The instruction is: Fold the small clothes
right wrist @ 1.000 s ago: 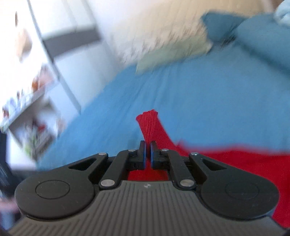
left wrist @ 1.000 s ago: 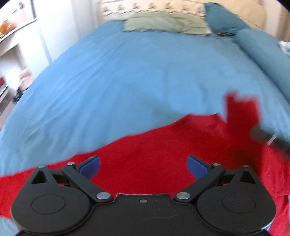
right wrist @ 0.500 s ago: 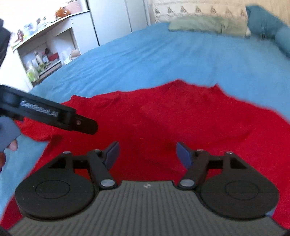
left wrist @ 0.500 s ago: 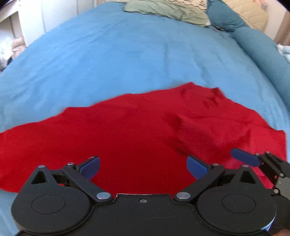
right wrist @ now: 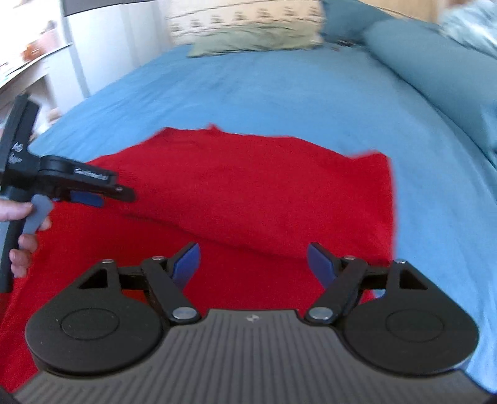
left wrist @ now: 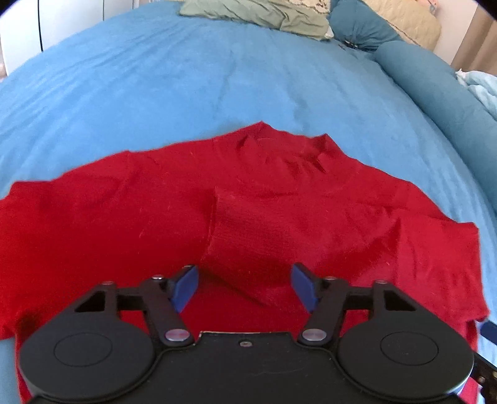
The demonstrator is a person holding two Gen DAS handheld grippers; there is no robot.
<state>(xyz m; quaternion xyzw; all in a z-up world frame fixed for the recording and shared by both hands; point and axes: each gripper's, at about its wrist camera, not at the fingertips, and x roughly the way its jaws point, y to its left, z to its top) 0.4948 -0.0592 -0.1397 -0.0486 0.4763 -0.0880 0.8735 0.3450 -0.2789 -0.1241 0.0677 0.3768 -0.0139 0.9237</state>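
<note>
A red garment (left wrist: pixel 124 217) lies spread on the blue bed cover (left wrist: pixel 217 77), with a sleeve (left wrist: pixel 248 236) folded across its middle. My left gripper (left wrist: pixel 245 287) hovers low over that folded sleeve. Its jaws are closing, the fold lies between the blue pads, and the pads do not press on it. In the right wrist view the garment (right wrist: pixel 264 186) fills the middle and my right gripper (right wrist: pixel 253 265) stands over its near right part. Its jaws are opening with only flat cloth beneath them. The left gripper (right wrist: pixel 93 194) shows at the left, held by a hand (right wrist: pixel 18 248).
A green pillow (left wrist: pixel 257 15) and a teal pillow (left wrist: pixel 360 28) lie at the head of the bed. A long teal bolster (left wrist: pixel 435 80) runs along the right side. White shelves (right wrist: pixel 31 62) stand beyond the bed's left edge.
The right gripper let go of the red sleeve it held up and swung right; the sleeve now lies folded on the garment. The left gripper sank toward the cloth and its jaws narrowed.
</note>
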